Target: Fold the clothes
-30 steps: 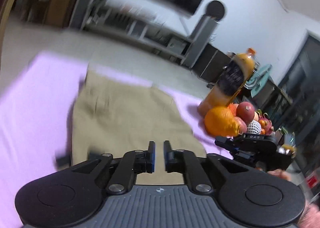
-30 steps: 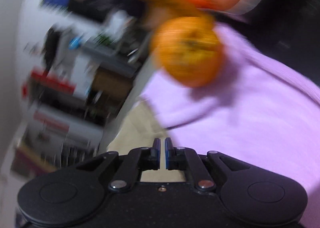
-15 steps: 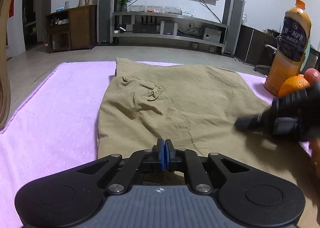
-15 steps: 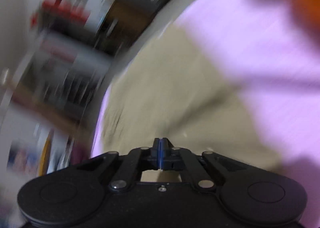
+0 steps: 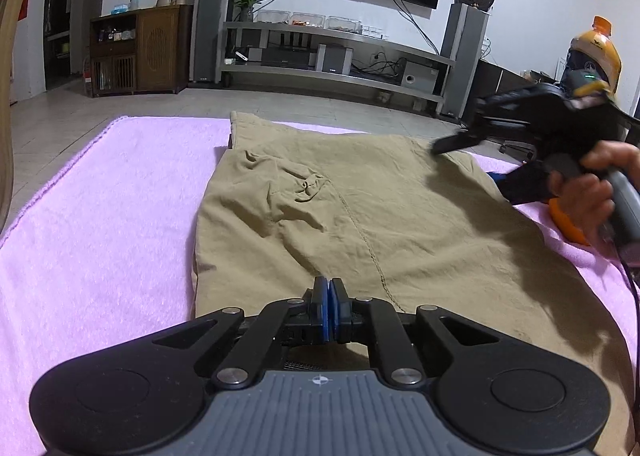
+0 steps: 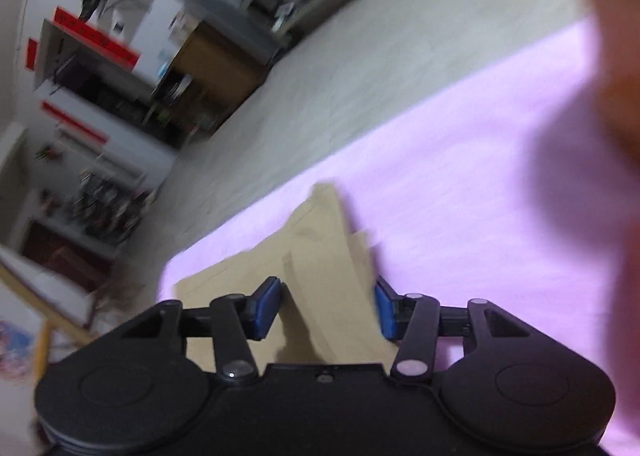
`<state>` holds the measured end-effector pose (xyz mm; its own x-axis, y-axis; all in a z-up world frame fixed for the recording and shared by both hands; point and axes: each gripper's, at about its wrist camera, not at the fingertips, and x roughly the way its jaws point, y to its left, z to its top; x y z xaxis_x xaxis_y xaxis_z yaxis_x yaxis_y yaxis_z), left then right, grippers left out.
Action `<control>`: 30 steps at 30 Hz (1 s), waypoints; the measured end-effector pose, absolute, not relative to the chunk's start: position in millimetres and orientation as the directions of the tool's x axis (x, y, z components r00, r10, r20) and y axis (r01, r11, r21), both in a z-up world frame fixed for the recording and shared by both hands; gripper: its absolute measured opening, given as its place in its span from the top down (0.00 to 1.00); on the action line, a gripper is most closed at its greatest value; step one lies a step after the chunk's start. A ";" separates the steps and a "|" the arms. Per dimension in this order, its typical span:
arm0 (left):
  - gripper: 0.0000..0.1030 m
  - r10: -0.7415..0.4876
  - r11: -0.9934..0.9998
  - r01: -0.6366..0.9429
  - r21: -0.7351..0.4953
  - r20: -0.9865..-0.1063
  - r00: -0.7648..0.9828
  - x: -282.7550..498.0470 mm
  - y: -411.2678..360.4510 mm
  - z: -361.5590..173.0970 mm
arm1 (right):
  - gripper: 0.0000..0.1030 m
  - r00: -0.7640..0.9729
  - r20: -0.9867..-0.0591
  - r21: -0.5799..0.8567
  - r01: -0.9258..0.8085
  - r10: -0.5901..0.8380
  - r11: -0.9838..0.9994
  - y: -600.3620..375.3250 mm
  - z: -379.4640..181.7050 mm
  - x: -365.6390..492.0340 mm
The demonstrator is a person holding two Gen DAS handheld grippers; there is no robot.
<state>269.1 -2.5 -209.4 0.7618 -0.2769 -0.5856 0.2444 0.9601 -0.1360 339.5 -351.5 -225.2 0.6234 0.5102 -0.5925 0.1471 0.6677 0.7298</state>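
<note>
Here, creased khaki trousers (image 5: 360, 215), spread flat.

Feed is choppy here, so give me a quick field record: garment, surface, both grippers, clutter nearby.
garment: khaki trousers, lying flat, wrinkled at a pocket
surface: pink towel
left gripper: shut, at the near edge of the trousers; a pinch on the cloth cannot be confirmed
right gripper: jaws opening, cloth between the pads, not gripped
clutter: juice bottle at far right
</note>
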 end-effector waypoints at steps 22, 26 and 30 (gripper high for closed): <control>0.89 -0.274 0.961 0.240 -0.138 -0.585 0.763 264.8 -8.7 -207.5 | 0.76 0.793 -0.406 0.597 -0.146 0.454 0.789 -313.5 -157.0 242.6; 0.89 -0.277 0.960 0.240 -0.142 -0.585 0.763 264.5 -8.0 -207.3 | 0.76 0.469 -0.462 0.744 -0.257 0.753 0.616 -272.7 -215.9 264.6; 0.89 -0.279 0.960 0.239 -0.147 -0.584 0.763 264.2 -7.5 -207.1 | 1.00 0.428 -0.520 0.744 -0.197 0.739 0.638 -266.0 -254.6 282.5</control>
